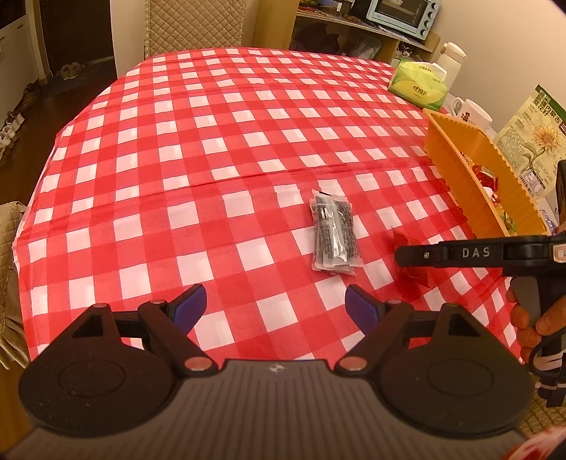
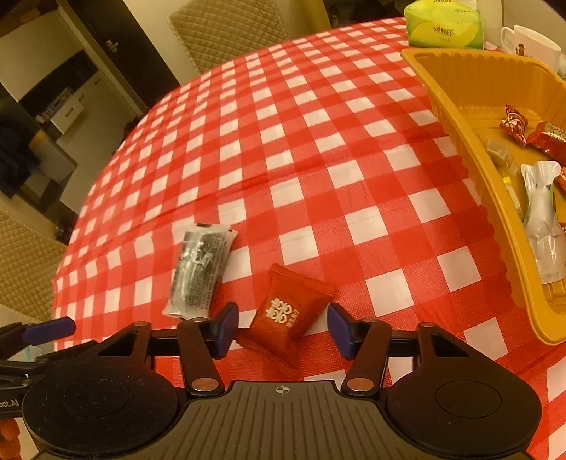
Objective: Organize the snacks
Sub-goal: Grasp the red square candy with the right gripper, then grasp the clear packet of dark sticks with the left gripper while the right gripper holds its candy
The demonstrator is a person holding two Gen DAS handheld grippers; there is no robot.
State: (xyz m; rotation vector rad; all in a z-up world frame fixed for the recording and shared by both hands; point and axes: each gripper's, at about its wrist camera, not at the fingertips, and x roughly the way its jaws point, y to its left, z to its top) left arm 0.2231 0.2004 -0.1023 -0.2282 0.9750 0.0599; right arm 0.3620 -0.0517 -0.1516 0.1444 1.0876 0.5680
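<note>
In the left wrist view, the left gripper (image 1: pixel 276 304) fills the bottom of the frame, its blue-padded fingers (image 1: pixel 191 304) spread wide apart with only the red-and-white checked tablecloth (image 1: pixel 212 141) between them. Just above and right of centre, a silver-and-black snack packet (image 1: pixel 333 231) lies flat on the cloth, clear of the fingers. Further right, a small red candy packet (image 1: pixel 401 239) is mostly hidden behind the right gripper's black finger, which enters from the right edge. A hand (image 1: pixel 527 318) grips that tool's handle at lower right. Along the right edge runs an orange tray (image 1: pixel 460 159), with a green tissue pack (image 1: pixel 419 85) and a white mug (image 1: pixel 472 109) above it at upper right.

In the right wrist view, a blue fingertip of the left gripper pokes in at the lower left edge. The silver-and-black snack packet (image 2: pixel 201 269) lies left of centre, just above the right gripper's left finger. The right gripper (image 2: pixel 281 329) sits at bottom centre; its fingers (image 2: pixel 226 327) stand on either side of the red candy packet (image 2: pixel 286 315), partly closed, with a visible gap at each pad, so nothing is clamped. The orange tray (image 2: pixel 460 116) takes up the right side, holding wrapped candies (image 2: pixel 514 122) and a silvery-white pouch (image 2: pixel 541 219). The tissue pack (image 2: pixel 444 24) and mug (image 2: pixel 530 42) sit at top right.
</note>
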